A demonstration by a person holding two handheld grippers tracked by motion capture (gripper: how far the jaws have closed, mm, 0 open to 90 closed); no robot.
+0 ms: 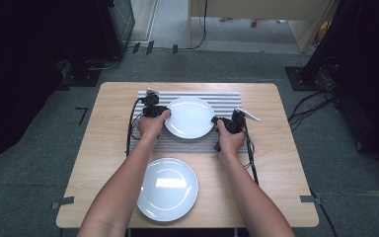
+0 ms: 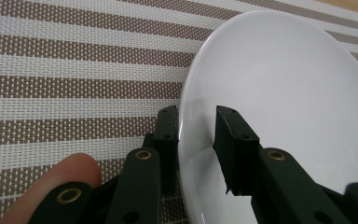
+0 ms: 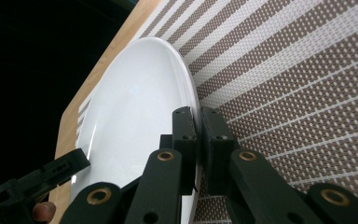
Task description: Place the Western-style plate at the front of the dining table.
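A white plate [image 1: 190,117] lies over the striped placemat [image 1: 227,98] at the middle of the table. My left gripper [image 1: 164,112] is shut on its left rim and my right gripper [image 1: 217,121] is shut on its right rim. In the left gripper view the left gripper [image 2: 196,116] has one jaw under the plate [image 2: 284,84] and one on its upper face. In the right gripper view the right gripper [image 3: 196,114] pinches the rim of the plate [image 3: 135,102] between close-set jaws. Whether the plate rests on the placemat [image 3: 298,93] I cannot tell.
A second white plate [image 1: 168,188] sits on the bare wooden table [image 1: 276,163] near the front edge, between the person's forearms. Black cables trail from both grippers across the table. Grey carpet surrounds the table, with dark equipment at both sides.
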